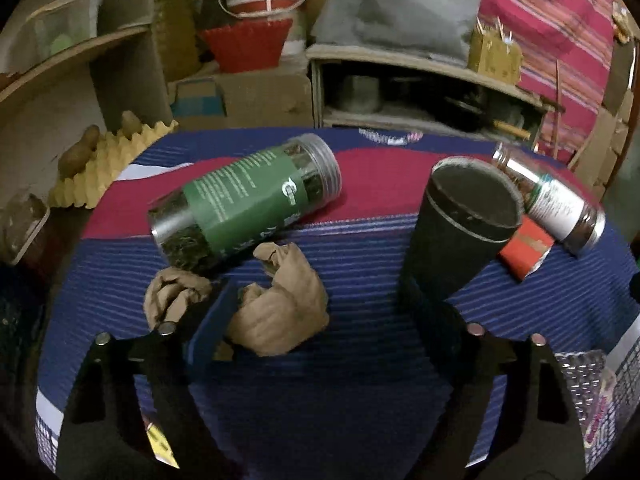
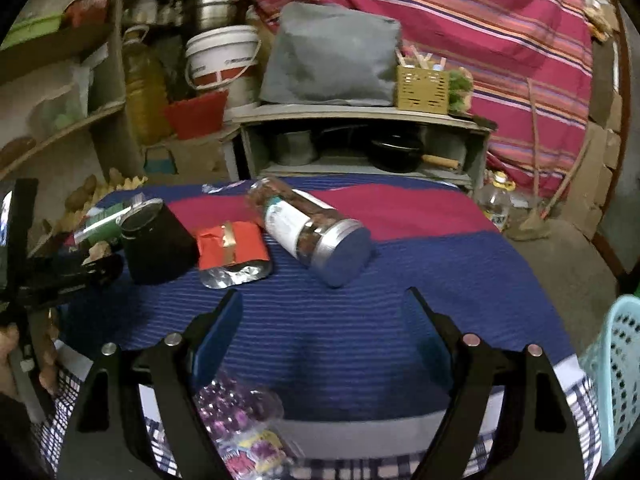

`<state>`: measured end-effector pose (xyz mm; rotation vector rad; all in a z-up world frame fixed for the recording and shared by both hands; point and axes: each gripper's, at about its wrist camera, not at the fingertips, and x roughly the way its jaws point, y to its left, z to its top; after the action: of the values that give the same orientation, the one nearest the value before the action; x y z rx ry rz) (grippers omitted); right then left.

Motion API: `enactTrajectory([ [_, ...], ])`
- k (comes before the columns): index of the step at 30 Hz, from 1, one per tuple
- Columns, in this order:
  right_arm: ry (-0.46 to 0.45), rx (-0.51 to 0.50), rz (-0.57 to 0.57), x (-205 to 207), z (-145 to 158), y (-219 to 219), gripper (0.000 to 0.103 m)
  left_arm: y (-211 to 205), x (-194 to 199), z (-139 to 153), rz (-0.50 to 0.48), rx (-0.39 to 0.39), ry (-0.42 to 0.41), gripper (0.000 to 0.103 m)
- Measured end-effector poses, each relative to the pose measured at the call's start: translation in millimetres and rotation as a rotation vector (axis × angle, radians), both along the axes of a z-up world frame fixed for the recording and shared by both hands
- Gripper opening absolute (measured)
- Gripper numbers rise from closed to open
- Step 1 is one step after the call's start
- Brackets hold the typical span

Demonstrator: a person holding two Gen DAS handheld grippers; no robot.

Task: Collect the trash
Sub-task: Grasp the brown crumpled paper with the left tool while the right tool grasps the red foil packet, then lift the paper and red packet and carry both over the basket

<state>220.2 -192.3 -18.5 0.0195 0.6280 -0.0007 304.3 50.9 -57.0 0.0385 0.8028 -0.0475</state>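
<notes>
A crumpled brown paper wad [image 1: 276,316] lies on the striped cloth between the fingers of my left gripper [image 1: 318,288], close against the left finger. The jaws stand wide and do not squeeze it, so the gripper is open. A second brown scrap [image 1: 172,292] sits just outside that finger. Behind them a green-labelled jar [image 1: 248,200] lies on its side. My right gripper [image 2: 324,298] hangs open over bare blue cloth with nothing between its fingers. Ahead of it are a red foil packet [image 2: 232,248] and a white-labelled jar [image 2: 308,232] on its side.
A black cup [image 1: 460,224] stands tilted beside the red packet [image 1: 524,248]. A clear plastic wrapper [image 2: 240,420] lies under the right gripper. A teal basket [image 2: 616,360] stands at the right edge. Shelves, a white bucket [image 2: 224,60] and boxes crowd the far side.
</notes>
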Motion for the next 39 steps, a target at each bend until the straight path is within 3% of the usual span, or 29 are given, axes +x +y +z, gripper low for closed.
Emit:
enactTrajectory([
  [5,0.037,-0.026,0.051,17.8,-3.7,10.0,0.08,2.0,7.1,-5.3,0.005,0.017,0.025,0.078],
  [12,0.113,-0.006,0.096,50.4,-11.0,29.2,0.08,11.6,12.5,-9.2,0.04,0.056,0.044,0.047],
  [20,0.185,0.0,0.141,88.9,-20.0,67.5,0.08,10.2,2.8,-2.0,0.008,0.05,0.027,0.044],
  [24,0.233,-0.024,0.144,104.3,-29.8,78.5,0.078,5.8,-7.1,12.5,-0.024,0.028,-0.022,0.044],
  [29,0.296,-0.032,0.145,118.6,-36.0,82.5,0.074,10.1,-8.1,19.7,-0.023,-0.041,-0.035,0.044],
  [34,0.339,-0.018,0.16,122.9,-42.8,83.6,0.058,10.0,-7.5,18.2,-0.019,-0.044,-0.033,0.044],
  [39,0.326,-0.037,0.188,120.6,-42.3,85.9,0.03,11.0,-7.0,17.2,-0.011,-0.03,-0.033,0.044],
])
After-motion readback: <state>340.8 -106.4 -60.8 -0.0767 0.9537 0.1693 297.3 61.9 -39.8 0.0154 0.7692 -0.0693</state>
